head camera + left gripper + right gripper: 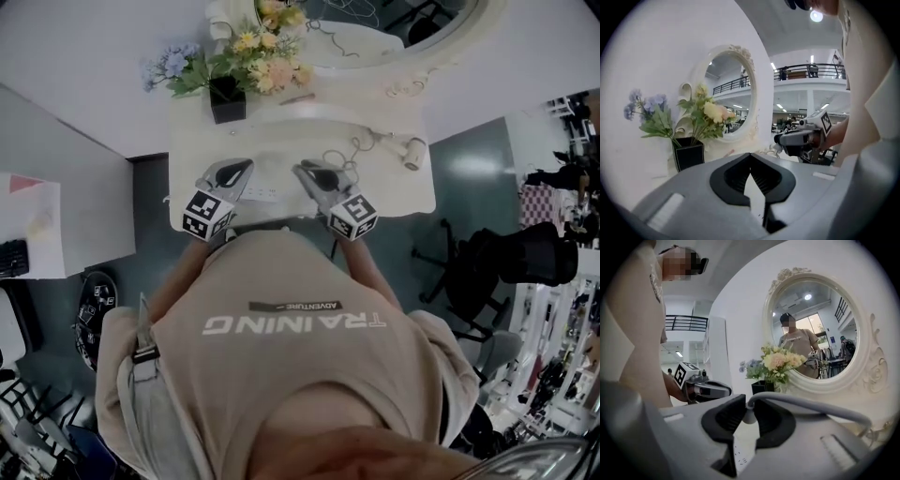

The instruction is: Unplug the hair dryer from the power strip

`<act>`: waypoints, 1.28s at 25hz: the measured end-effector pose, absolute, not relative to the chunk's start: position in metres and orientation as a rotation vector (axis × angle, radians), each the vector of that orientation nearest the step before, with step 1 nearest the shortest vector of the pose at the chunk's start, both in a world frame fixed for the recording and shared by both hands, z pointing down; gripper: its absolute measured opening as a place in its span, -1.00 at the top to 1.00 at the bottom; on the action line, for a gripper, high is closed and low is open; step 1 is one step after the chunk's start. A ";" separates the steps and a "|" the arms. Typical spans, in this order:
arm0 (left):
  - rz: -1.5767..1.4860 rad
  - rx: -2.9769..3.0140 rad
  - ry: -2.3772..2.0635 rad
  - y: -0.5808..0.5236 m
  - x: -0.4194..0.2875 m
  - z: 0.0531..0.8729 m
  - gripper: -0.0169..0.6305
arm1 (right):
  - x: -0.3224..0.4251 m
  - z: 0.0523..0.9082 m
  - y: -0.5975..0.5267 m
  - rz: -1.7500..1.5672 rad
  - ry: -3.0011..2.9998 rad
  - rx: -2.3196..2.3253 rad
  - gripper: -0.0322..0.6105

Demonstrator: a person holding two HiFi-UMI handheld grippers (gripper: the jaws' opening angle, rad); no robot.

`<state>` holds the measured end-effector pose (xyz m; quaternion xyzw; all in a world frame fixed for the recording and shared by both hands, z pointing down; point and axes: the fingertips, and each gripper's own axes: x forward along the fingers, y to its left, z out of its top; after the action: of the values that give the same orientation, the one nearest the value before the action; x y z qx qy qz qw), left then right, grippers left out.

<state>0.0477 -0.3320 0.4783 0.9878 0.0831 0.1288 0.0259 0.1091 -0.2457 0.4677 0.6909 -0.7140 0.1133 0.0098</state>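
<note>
Right gripper (749,411) clenched on white plug (749,418), grey cord (811,405) running off right, left gripper (750,158) closed, holding nothing, near power strip (259,193).

Flower bouquet (255,49) in black vase (227,100); ornate mirror (394,23) behind; office chair (516,255) aside.

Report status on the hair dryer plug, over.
Right gripper shut on white plug, grey cable trailing away. Left gripper shut over power strip. Plug in or out: cannot tell. Flower vase stands clear behind.
</note>
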 end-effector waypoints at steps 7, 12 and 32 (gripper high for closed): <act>0.252 3.052 0.251 -0.346 0.055 0.438 0.93 | 0.122 0.448 -0.257 0.312 -2.248 2.172 0.70; 0.264 3.058 0.216 -0.359 0.050 0.433 0.93 | 0.123 0.442 -0.254 0.308 -2.227 2.191 0.70; 0.274 3.099 0.288 -0.345 0.040 0.437 0.93 | 0.113 0.446 -0.247 0.270 -2.188 2.162 0.70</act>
<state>0.0396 -0.3448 0.4369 0.9918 0.0922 0.0876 0.0087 0.1134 -0.2474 0.4457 0.6999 -0.7084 0.0873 0.0272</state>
